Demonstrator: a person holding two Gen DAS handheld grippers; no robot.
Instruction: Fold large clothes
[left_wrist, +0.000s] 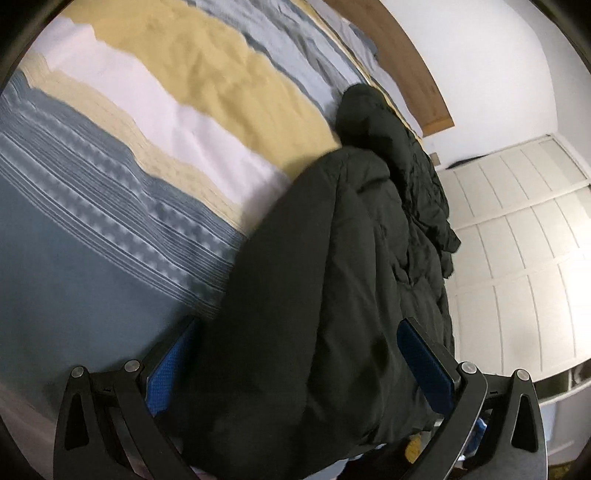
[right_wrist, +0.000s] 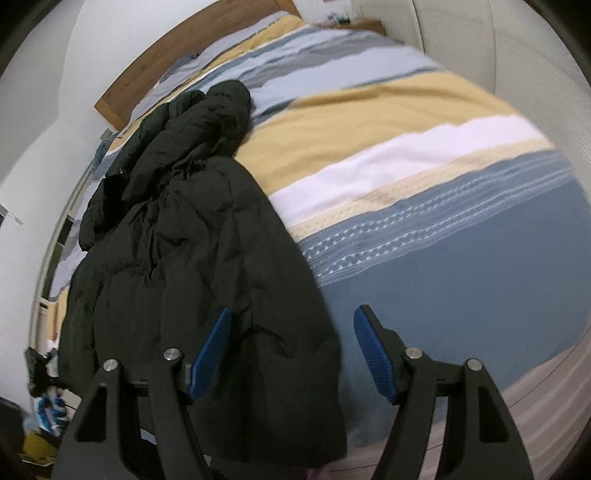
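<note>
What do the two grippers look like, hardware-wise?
Both match. The left gripper and right gripper have matte black linkage arms with teardrop-shaped cutouts, round silver pivot pins, and blue textured pads on the finger faces. No cables, markings or sleeves show.

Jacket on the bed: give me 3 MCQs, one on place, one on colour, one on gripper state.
1. Where does the jacket lie?
A. Along one side of the bed, hood end toward the headboard
B. On the floor
C. On a chair

2. What colour is the bedspread stripe closest to the foot of the bed?
A. Red
B. Blue
C. Black

3. How does the right gripper stand?
A. Shut on the jacket
B. Shut on nothing
C. Open, jacket hem between its fingers

Answers:
1 A: it runs up the bed's edge toward the wooden headboard.
2 B: a broad blue band lies nearest the grippers.
3 C: the blue pads stand wide apart, fabric between them.
</note>
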